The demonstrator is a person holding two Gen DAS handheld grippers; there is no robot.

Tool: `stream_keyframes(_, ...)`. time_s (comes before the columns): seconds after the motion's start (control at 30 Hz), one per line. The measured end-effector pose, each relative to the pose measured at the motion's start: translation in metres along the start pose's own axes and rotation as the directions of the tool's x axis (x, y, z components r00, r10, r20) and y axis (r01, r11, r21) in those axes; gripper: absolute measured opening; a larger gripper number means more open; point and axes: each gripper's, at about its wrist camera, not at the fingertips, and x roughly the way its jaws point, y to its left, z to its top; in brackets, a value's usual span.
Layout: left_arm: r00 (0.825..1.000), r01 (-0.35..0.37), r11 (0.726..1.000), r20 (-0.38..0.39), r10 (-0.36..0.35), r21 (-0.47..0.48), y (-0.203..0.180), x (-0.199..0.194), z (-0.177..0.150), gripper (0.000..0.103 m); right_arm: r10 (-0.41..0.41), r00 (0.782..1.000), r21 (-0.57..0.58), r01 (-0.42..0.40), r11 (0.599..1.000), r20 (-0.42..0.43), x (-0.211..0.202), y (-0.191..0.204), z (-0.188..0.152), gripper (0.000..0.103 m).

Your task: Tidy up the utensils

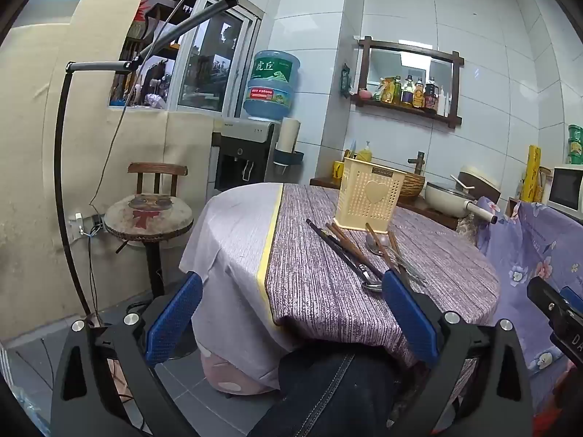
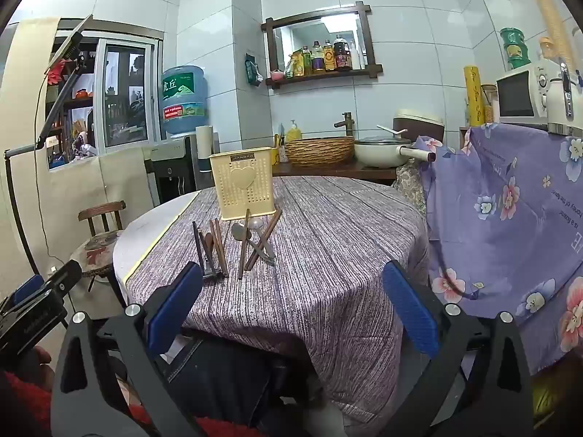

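A cream plastic utensil holder (image 1: 371,196) with a heart on its front stands upright on the purple-clothed round table (image 1: 328,291); it also shows in the right wrist view (image 2: 243,185). In front of it lie loose utensils (image 1: 364,255): wooden chopsticks (image 2: 218,247), metal spoons (image 2: 240,232) and dark-handled pieces (image 2: 198,247). My left gripper (image 1: 291,309) is open and empty, held low at the table's near edge, left of the utensils. My right gripper (image 2: 293,298) is open and empty, before the table's near edge, right of the utensils.
A wooden stool (image 1: 149,215) stands left of the table. A floral purple cloth (image 2: 510,211) covers something on the right. Behind the table are a wicker basket (image 2: 320,151), a cream pot (image 2: 386,153) and a water dispenser (image 1: 247,153). A lamp stand (image 1: 62,182) rises on the left.
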Motion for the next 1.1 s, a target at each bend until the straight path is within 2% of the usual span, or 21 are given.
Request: stream_keyframes(1.1, 1.000, 0.002, 1.000, -0.002, -0.002, -0.004, 0.0002, 0.0001, 0.0001, 0.098, -0.004, 1.000, -0.001, 0.004, 1.000, -0.014, 0.0057, 0.0018, -0.0059, 0.098)
